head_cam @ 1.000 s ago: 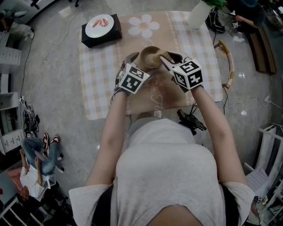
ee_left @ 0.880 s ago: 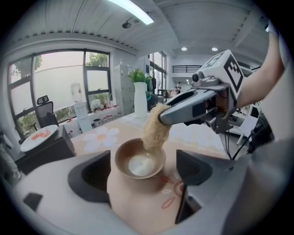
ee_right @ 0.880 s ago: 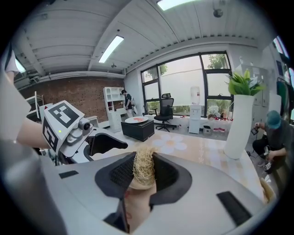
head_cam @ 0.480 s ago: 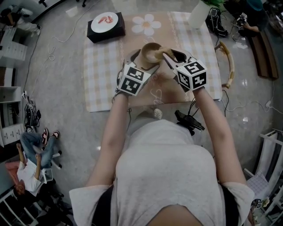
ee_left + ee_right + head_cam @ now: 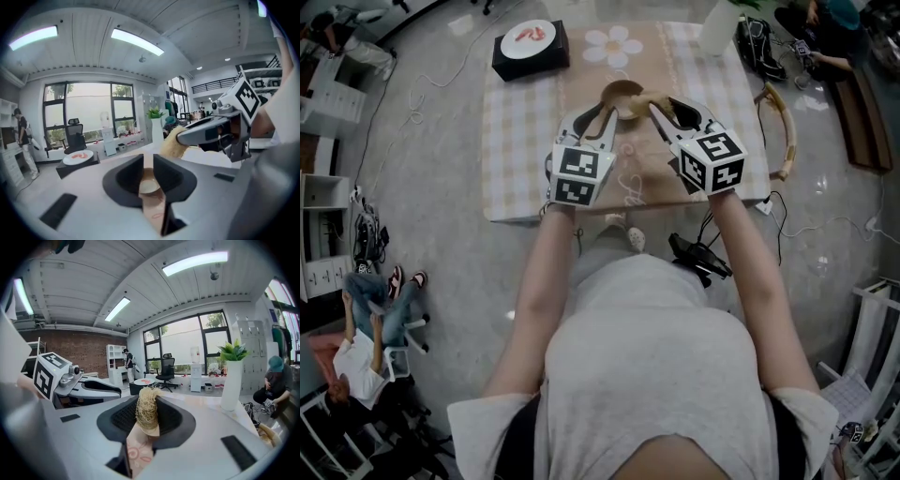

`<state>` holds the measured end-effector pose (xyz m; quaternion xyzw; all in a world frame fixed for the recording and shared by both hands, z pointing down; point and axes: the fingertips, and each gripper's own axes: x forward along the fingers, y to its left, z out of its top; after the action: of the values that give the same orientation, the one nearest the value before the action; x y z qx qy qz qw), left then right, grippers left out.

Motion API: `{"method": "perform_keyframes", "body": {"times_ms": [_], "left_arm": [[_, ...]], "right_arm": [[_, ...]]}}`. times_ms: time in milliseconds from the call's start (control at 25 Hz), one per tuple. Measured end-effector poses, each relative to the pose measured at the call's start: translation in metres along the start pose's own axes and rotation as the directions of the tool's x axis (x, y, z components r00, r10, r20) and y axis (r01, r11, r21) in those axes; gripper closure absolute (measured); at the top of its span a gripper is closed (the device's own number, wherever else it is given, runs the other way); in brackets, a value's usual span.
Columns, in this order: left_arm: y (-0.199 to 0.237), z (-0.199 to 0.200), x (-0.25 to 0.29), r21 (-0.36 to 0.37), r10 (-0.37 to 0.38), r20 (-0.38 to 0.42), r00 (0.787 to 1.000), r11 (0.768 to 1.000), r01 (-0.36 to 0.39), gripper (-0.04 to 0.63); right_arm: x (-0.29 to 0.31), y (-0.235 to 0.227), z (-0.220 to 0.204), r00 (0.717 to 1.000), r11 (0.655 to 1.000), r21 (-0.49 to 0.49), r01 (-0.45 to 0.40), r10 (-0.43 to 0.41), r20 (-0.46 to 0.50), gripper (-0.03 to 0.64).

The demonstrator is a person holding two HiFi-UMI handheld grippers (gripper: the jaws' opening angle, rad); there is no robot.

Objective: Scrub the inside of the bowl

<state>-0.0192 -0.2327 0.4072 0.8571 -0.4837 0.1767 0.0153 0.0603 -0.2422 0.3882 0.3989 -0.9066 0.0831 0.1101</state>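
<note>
A small wooden bowl (image 5: 619,91) stands out over the checked tablecloth, between my two grippers. My left gripper (image 5: 605,111) reaches its near left edge, and its jaws are closing. In the left gripper view (image 5: 148,180) only a narrow gap is left, filled by the bowl's pale wood (image 5: 150,186), which the pads look to press. My right gripper (image 5: 661,101) is shut on a tan fibre scrubber (image 5: 649,97) at the bowl's right side. The right gripper view shows the scrubber (image 5: 146,408) standing up between the jaws (image 5: 147,418). The scrubber (image 5: 173,139) also shows in the left gripper view.
A black box carrying a white plate (image 5: 531,42) with red food sits at the table's far left corner. A white vase (image 5: 719,28) stands at the far right. A curved wooden piece (image 5: 783,131) and cables lie on the floor to the right. A person (image 5: 366,347) sits lower left.
Both grippers, the bowl and the scrubber have moved away from me toward the far side of the table. The bowl now shows less of its inside.
</note>
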Motion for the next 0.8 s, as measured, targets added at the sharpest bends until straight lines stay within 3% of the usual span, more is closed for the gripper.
{"method": "perform_keyframes", "body": {"times_ms": [200, 520, 800], "left_arm": [[-0.005, 0.014, -0.021, 0.006, 0.054, 0.080, 0.995, 0.998, -0.055, 0.583], [-0.014, 0.038, -0.037, 0.018, 0.049, 0.167, 0.985, 0.998, -0.053, 0.586], [-0.013, 0.061, -0.051, 0.017, 0.039, 0.235, 0.971, 0.999, -0.044, 0.586]], "right_arm": [[-0.019, 0.013, 0.007, 0.999, 1.000, -0.007, 0.018, -0.018, 0.049, 0.514], [-0.036, 0.029, 0.023, 0.991, 0.997, -0.047, 0.064, -0.058, 0.118, 0.514], [-0.043, 0.045, 0.042, 0.978, 0.982, -0.142, 0.126, -0.099, 0.185, 0.516]]}}
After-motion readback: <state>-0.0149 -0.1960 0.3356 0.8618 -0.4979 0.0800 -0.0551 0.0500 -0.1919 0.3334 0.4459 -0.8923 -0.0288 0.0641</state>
